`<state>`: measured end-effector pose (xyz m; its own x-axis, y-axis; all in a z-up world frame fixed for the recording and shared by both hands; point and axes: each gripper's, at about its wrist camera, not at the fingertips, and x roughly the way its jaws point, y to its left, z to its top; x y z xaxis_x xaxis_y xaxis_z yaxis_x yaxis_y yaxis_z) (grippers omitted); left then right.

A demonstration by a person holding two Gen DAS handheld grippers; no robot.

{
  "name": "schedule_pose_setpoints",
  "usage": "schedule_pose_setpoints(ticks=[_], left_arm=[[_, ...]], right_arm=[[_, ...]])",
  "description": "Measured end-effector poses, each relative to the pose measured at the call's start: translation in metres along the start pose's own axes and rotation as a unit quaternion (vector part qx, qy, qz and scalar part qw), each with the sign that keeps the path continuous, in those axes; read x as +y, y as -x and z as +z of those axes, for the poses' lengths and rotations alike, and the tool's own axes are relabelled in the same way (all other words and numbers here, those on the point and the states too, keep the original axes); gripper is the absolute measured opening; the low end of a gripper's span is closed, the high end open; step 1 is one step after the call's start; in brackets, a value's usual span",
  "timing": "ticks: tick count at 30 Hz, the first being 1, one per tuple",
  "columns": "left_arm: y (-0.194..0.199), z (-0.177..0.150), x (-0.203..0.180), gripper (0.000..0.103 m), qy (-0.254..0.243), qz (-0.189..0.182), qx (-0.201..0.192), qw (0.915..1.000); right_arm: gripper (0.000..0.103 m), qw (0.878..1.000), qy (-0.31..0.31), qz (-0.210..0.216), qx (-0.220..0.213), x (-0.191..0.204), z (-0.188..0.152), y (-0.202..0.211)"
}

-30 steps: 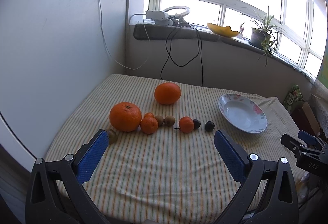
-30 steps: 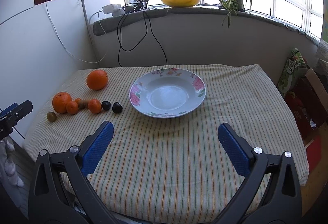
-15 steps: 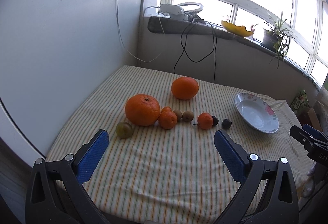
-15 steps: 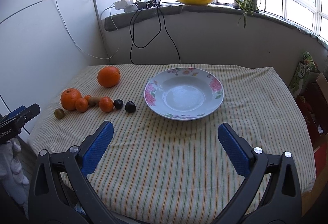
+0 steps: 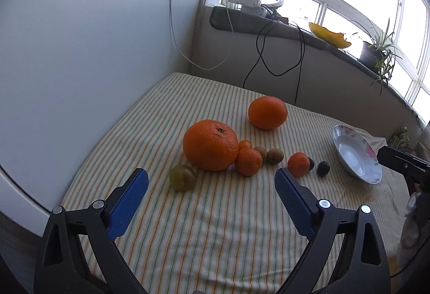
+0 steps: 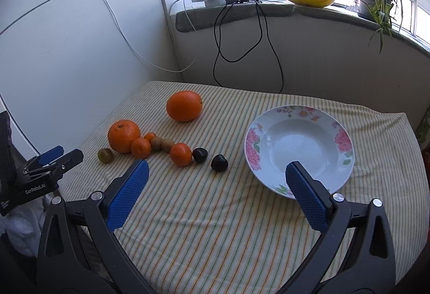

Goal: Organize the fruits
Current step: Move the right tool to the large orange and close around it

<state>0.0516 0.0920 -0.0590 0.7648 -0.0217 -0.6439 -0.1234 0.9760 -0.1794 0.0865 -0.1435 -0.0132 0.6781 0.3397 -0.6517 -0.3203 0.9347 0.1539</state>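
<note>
A striped cloth covers the bench point(image 5: 215, 240), and on it the fruit lies in a loose row to the left of a flowered plate point(image 6: 344, 138), which holds nothing yet. The biggest piece is the large orange point(image 5: 211, 148) with its stem scar up; a second orange point(image 5: 267, 113) sits apart, farther back. Both look heavy and firm with a pebbled skin that should not slip, and each is best taken across its widest middle with the fingers well spread. Next come the mandarins: one point(image 5: 248, 161) touches the large orange with a smaller one point(image 5: 244, 144) just behind it, and a third point(image 5: 298, 164) lies nearer the plate; they are light, with looser skin that would dent under a hard squeeze. A greenish round fruit point(image 5: 182, 177), possibly a plum, sits at the near left end, and two brown kiwis point(image 5: 274, 155) lie between the mandarins. Smallest are two dark fruits point(image 6: 219, 162), smooth and likely to roll or squirt out of a pinch, so a gentle hold at the centre suits them. The left gripper point(image 5: 211, 181) hovers before the large orange, fingers spread wide and holding nothing; the right gripper point(image 6: 217, 175) hangs near the plate, likewise spread and empty.
</note>
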Motion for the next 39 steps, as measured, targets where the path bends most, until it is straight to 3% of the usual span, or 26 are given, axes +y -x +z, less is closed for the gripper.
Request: schedule_pose_setpoints(ticks=[11,20,31,39], left_arm=[[-0.033,0.011,0.017,0.081,0.005,-0.017,0.023,0.9996],[-0.053,0.016,0.017,0.075,-0.004,-0.031,0.039,0.9988],[-0.07,0.021,0.015,0.068,-0.01,-0.043,0.056,0.9975],[-0.076,0.021,0.017,0.068,-0.013,-0.047,0.063,0.9968]], right_arm=[[0.103,0.989,-0.003,0.116,0.097,0.033,0.037,-0.091],[0.103,0.973,-0.001,0.169,0.157,0.064,0.055,-0.149],[0.08,0.947,-0.047,0.222,0.227,0.083,0.052,-0.205],[0.07,0.943,-0.03,0.23,0.237,0.094,0.056,-0.221]])
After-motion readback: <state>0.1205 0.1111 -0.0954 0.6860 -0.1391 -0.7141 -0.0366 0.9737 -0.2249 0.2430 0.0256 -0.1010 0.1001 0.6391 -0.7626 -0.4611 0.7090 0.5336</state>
